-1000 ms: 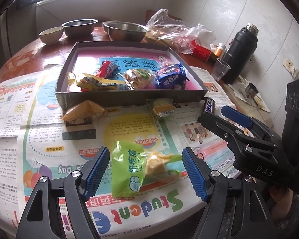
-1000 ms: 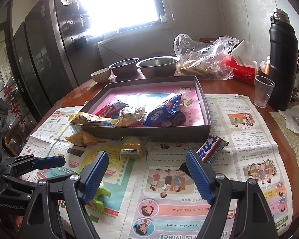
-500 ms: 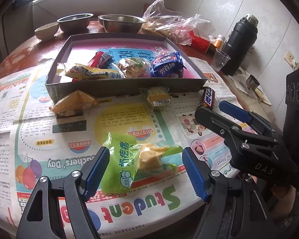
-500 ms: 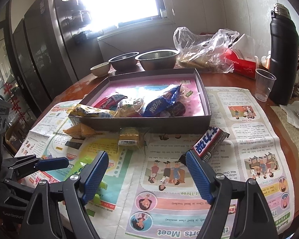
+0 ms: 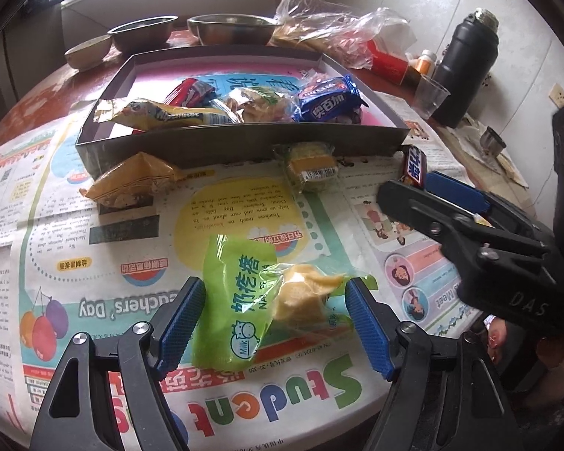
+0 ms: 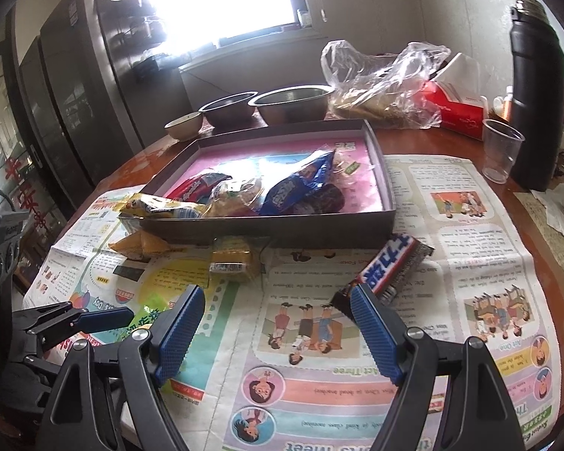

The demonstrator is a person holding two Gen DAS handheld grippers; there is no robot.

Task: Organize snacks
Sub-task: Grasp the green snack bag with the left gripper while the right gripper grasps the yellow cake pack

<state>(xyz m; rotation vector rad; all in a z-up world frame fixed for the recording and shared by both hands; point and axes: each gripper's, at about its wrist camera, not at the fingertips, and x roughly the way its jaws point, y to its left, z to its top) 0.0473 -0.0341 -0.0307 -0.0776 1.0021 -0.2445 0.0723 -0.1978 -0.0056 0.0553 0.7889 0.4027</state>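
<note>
Green snack packet (image 5: 240, 297), one of four loose, lies crinkled between the wide-apart left gripper (image 5: 274, 323) fingers; right gripper (image 6: 278, 332) equally spread, empty, snack bar (image 6: 391, 267) at one o'clock.

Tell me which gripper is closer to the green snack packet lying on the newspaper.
Left. The left gripper has its open jaws on either side of the green snack packet, not yet pressing it. The right gripper hangs off to the packet's right, open over bare newspaper.

Newspaper (image 5: 37, 203): matt printed paper. Surface (image 6: 425, 139): glossy reddish wood. Bowls (image 6: 293, 103): dull metal. Bag (image 6: 387, 75): clear crinkled plastic. Wrappers (image 5: 237, 293): glossy film. Flask (image 6: 534, 86): matt black. Cup (image 6: 502, 154): clear plastic. Fingers (image 5: 364, 323): blue ribbed pads.
</note>
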